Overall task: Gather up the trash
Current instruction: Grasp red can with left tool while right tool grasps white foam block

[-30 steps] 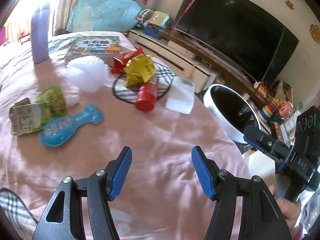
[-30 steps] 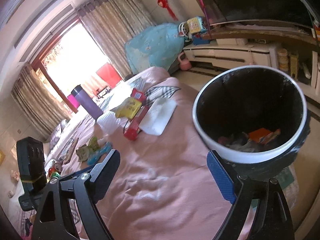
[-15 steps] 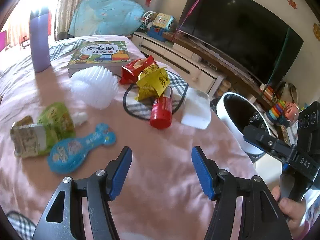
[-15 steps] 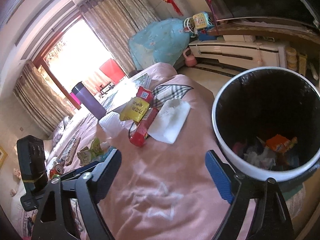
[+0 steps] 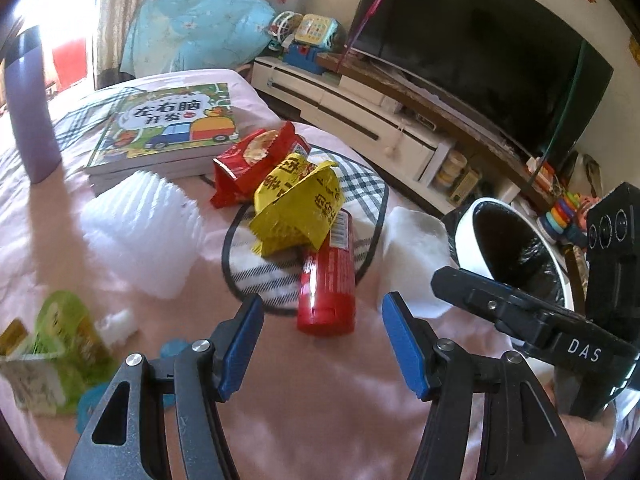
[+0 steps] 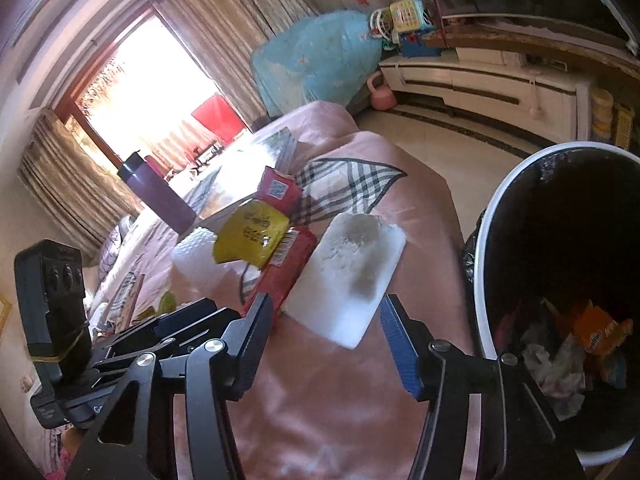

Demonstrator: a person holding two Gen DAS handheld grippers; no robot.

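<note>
My left gripper [image 5: 322, 336] hangs with its blue pads spread wide and nothing between them, lined up on the red cylindrical snack tube [image 5: 328, 276] lying on its side just ahead. To take it well, I judge I should come down across its round body, not its capped end, and keep clear of the crumpled yellow foil wrapper [image 5: 298, 210] that rests on its far end, or both will drag. The torn red snack packet [image 5: 250, 162] lies just behind that wrapper.

My right gripper [image 6: 326, 336] is also spread and empty, pointed at the flat white tissue sheet [image 6: 346, 270] beside the tube. It looks thin and limp, so I would pinch an edge. The white-rimmed round bin with a black liner [image 6: 486, 264] stands just off the table edge to my right, with wrappers already inside.

Everything sits on a soft pink tablecloth [image 5: 320, 412] that wrinkles and may bunch under the pads. Beyond are a stack of picture books [image 5: 168, 128], a dark television [image 5: 480, 52] on a low white cabinet, and curtained windows.
</note>
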